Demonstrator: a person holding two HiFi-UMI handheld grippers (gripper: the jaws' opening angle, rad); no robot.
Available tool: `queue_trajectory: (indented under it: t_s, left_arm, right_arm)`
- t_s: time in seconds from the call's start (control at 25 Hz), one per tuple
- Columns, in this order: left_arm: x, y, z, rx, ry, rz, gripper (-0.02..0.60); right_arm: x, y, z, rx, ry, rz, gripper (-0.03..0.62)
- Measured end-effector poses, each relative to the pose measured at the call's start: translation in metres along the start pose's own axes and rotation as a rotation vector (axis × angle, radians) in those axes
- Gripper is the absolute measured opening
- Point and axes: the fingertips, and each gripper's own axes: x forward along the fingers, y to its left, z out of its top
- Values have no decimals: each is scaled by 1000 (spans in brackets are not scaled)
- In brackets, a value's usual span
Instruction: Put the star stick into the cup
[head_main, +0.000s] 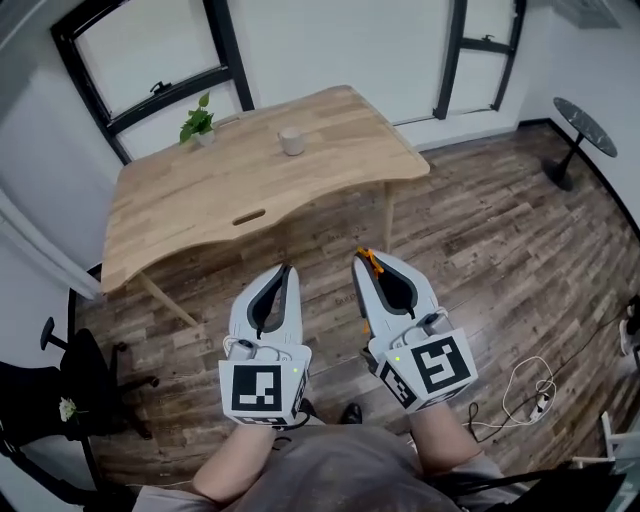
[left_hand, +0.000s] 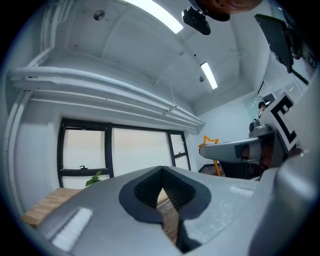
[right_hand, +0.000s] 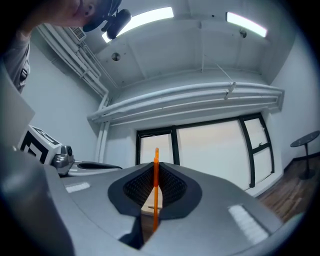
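1. The wood floor (head_main: 480, 230) fills the lower half of the head view. I judge that the rig stands well back from the work area.

2. The tabletop (head_main: 200, 205) spans the upper left to the upper centre of the frame. It is bare apart from two items along its far side.

3. The left gripper (head_main: 287, 268) and the right gripper (head_main: 362, 258) sit side by side at lower centre. Both are over the floor, short of the tabletop's near edge.

4. In the left gripper view, the left fingers (left_hand: 100, 210) meet tip to tip with nothing between them.

5. In the right gripper view, the right fingers (right_hand: 225, 200) are clamped on the star stick (right_hand: 156, 185). The stick runs up the centre of the pads and projects past the tips. The left gripper view shows its orange star head at right centre.

6. The plant (head_main: 197, 122) stands at the upper left of the tabletop. The cup (head_main: 291, 141) stands just right of it, upright with its mouth up and well apart from both grippers.

The step in hand appears to be the approach. My recommended procedure:

- Close the range before reaching.
- Bring the right gripper above the cup and centre the stick over the mouth.
- Tilt the stick towards vertical, then lower it until its end is inside the rim.
- Release only then. The cup looks light, and a sideways nudge could tip it.
- Hold the left gripper clear, or place it beside the cup to steady it.
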Motion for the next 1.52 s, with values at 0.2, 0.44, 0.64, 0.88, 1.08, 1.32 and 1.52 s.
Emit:
queue_trajectory:
  t_s: [0.2, 0.44, 0.64, 0.88, 1.08, 1.32, 1.52]
  left_arm:
    - [7, 5, -2, -2, 21, 24, 0]
    - [38, 14, -22, -26, 45, 13, 0]
    - [84, 39, -38, -44, 43, -6, 0]
    - [146, 90, -39, -59, 17, -9, 0]
    - [189, 123, -33, -65, -15, -22, 0]
    - [229, 154, -36, -69, -39, -48, 0]
    - [258, 164, -46, -75, -26, -67, 0]
  right_arm:
    - [3, -6, -2, 19, 2, 18, 43]
    - [26, -25, -21, 56, 39, 22, 43]
    - [71, -45, -33, 51, 66, 13, 43]
    - [146, -63, -33, 35, 78, 14, 43]
    - [197, -75, -28, -2, 69, 8, 43]
    - [248, -88, -23, -29, 46, -6, 43]
    - [270, -104, -25, -24, 39, -30, 43]
